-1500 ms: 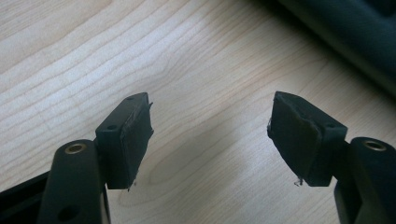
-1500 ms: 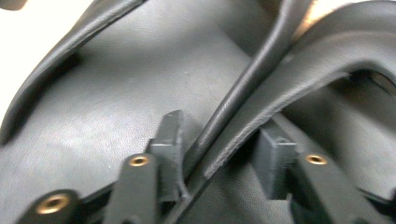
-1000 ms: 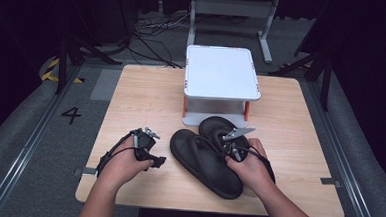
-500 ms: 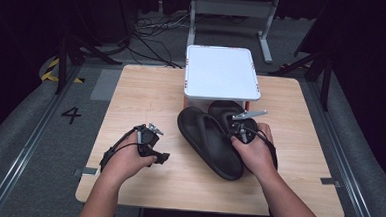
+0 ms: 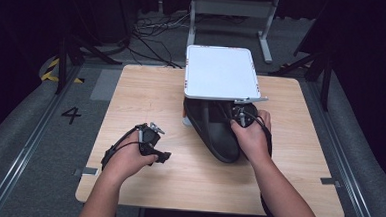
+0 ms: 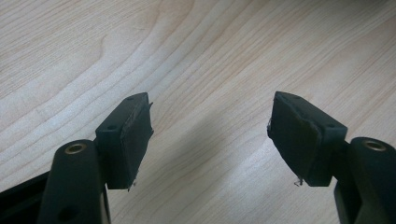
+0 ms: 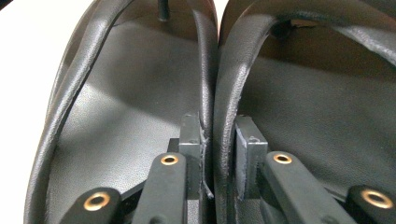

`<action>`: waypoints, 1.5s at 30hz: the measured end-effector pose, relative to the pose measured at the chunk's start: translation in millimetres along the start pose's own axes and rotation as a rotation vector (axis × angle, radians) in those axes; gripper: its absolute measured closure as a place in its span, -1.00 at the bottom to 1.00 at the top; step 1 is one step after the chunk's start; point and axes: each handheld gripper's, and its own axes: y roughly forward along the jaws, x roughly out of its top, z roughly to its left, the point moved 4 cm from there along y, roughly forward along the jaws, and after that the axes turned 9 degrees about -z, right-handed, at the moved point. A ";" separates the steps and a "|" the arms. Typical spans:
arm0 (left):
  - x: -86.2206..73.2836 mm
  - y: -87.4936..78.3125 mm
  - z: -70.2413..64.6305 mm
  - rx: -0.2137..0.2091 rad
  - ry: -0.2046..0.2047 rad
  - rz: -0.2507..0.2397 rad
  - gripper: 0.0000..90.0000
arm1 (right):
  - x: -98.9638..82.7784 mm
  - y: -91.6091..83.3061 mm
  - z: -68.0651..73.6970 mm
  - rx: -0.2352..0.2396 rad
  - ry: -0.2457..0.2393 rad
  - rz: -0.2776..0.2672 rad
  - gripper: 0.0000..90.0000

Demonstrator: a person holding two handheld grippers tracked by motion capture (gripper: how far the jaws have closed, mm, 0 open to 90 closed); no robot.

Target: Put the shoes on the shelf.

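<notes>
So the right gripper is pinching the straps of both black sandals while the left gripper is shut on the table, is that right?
Not quite: the left gripper is open, with bare wooden table between its jaws, as the left gripper view shows. The right gripper does pinch the straps of both black sandals.

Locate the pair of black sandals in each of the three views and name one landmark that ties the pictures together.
High view: the black sandals lie mid-table, toes under the white shelf, beside the right gripper.
Left gripper view: not in it; open jaws over the bare wooden table.
Right gripper view: sandals side by side, their inner straps pinched between the jaws.
Shared landmark: the wooden table, seen in the high and left gripper views.
</notes>
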 end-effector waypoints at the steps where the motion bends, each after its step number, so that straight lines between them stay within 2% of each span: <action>1: -0.2 -0.4 0.2 -0.001 -0.003 -0.002 -0.32 | 0.9 2.3 -0.1 -0.004 0.006 0.000 0.71; 3: -0.5 -0.7 0.9 -0.001 -0.001 -0.003 -0.32 | 2.0 8.7 -0.3 -0.007 0.013 -0.009 0.71; 8: -1.2 -1.6 1.0 0.004 -0.002 0.001 -0.32 | 0.3 17.8 -3.8 -0.050 0.013 -0.007 0.71; 14: -1.5 1.1 -0.1 0.000 0.002 0.009 -0.32 | -2.7 18.3 -7.9 -0.079 0.087 -0.055 0.71; 25: 0.2 3.1 -1.0 0.002 0.010 0.007 -0.32 | -2.2 44.5 -4.5 -0.128 0.087 -0.047 0.71; 28: 0.4 3.7 -1.0 -0.003 0.013 0.011 -0.32 | -4.6 51.1 -3.0 -0.137 0.073 -0.037 0.70; 30: 0.8 3.8 -1.4 -0.007 0.008 0.008 -0.32 | -7.8 55.0 -3.8 -0.131 0.060 -0.031 0.65; 31: 1.7 3.4 -1.8 -0.006 0.009 0.006 -0.32 | -7.9 55.1 -4.6 -0.128 0.054 -0.060 0.52; 35: 3.6 4.2 -2.2 -0.006 0.020 0.004 -0.32 | -7.5 50.7 -6.7 -0.116 0.036 -0.106 0.28; 37: 4.5 4.5 -3.6 -0.009 0.019 0.004 -0.32 | -7.4 47.7 -7.9 -0.113 0.033 -0.117 0.24; 40: 7.0 5.9 -5.5 -0.009 0.034 0.006 -0.32 | -6.2 30.9 -13.0 -0.092 0.030 -0.163 0.07; 45: 12.3 10.3 -11.0 -0.017 0.054 0.002 -0.32 | -7.0 4.7 -20.6 -0.057 0.026 -0.197 0.01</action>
